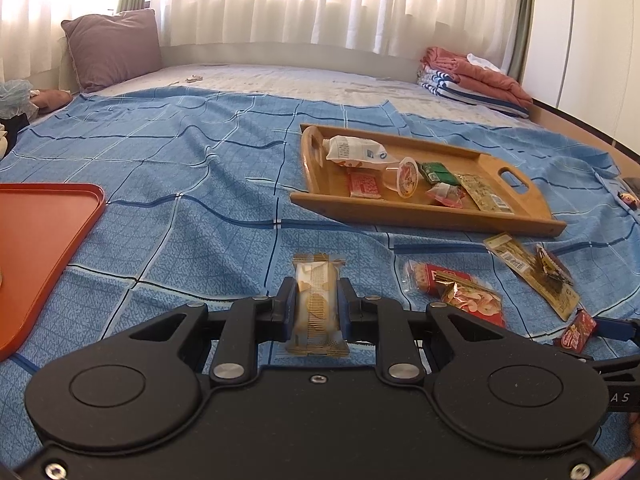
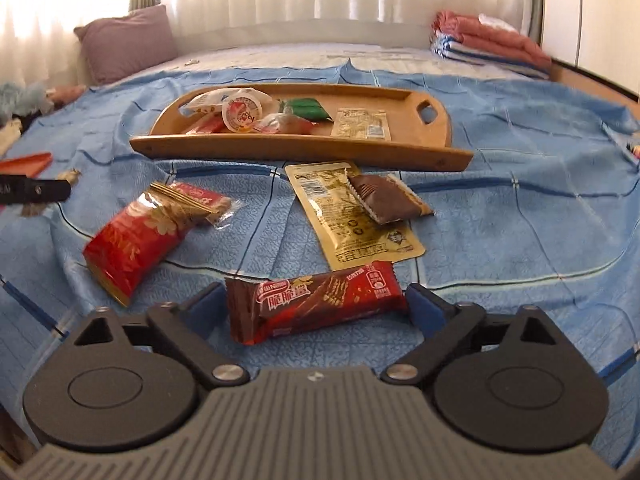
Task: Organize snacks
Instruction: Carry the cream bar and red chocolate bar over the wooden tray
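My left gripper (image 1: 317, 294) is shut on a cream and gold wafer packet (image 1: 316, 304), held just above the blue bedspread. My right gripper (image 2: 316, 304) is open, its fingers on either side of a red chocolate wafer bar (image 2: 316, 306) lying on the bedspread. A wooden tray (image 2: 304, 148) beyond holds several snacks; it also shows in the left wrist view (image 1: 424, 212). Loose on the bedspread lie a red snack bag (image 2: 132, 244), a gold sachet (image 2: 352, 216) and a brown packet (image 2: 384, 200).
An orange tray (image 1: 44, 236) lies at the left. A mauve pillow (image 1: 114, 48) and folded blankets (image 1: 472, 76) are at the far side of the bed by the curtains. The bed's wooden edge (image 1: 580, 128) runs along the right.
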Tool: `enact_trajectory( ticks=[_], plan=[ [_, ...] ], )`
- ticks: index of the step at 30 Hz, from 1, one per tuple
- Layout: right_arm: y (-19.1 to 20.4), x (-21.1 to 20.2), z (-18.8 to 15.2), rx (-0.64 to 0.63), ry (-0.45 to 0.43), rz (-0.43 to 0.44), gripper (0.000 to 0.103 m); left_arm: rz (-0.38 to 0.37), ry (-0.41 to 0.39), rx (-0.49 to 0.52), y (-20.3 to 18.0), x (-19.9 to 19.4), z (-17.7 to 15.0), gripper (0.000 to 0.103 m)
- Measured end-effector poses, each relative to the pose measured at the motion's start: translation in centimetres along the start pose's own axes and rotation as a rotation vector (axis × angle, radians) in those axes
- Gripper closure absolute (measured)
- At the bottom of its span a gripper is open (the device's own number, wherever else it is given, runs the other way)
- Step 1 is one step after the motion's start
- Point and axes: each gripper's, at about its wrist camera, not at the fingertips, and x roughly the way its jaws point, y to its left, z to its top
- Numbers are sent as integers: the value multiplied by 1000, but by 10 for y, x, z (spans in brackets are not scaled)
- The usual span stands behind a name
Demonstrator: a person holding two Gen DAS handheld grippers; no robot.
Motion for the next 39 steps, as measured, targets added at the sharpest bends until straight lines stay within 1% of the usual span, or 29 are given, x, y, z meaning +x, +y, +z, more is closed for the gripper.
enact_trajectory(
  ticks=[1, 2, 3, 9, 16, 18, 22, 27, 30, 32, 35, 39],
  plan=[
    [2, -2, 0, -18, 3, -6, 22, 0, 0, 0, 0, 1, 1, 83],
    [4, -3, 1, -29, 4, -6, 29, -1, -1, 1, -1, 2, 1, 83],
    [5, -5, 2, -25, 5, 2, 33, -2, -2, 3, -2, 3, 2, 83],
    [-4, -14, 14, 70, -19, 21, 34, -15, -14, 10, -7, 5, 10, 83],
    [-16, -21, 40, 89, -86, -5, 34, -46, -37, 30, -14, 10, 32, 83],
    [-22, -19, 51, 104, -97, -11, 34, -69, -37, 26, -15, 14, 44, 83],
    [-35, -7, 79, 141, -77, 5, 33, -108, -27, 28, -19, 24, 71, 83],
    [-42, 10, 115, 112, -53, 6, 33, -143, 13, -18, -19, 47, 110, 83],
    [-47, 23, 139, 92, -36, 5, 33, -147, 29, 2, -21, 66, 133, 83],
    [-49, 33, 154, 82, -24, 0, 33, -151, 53, 3, -23, 81, 149, 83],
    [-53, 55, 174, 72, 6, -9, 33, -136, 72, 4, -28, 107, 169, 83],
    [-63, 86, 197, 118, 60, 6, 33, -118, 69, 5, -35, 139, 194, 83]
  ],
)
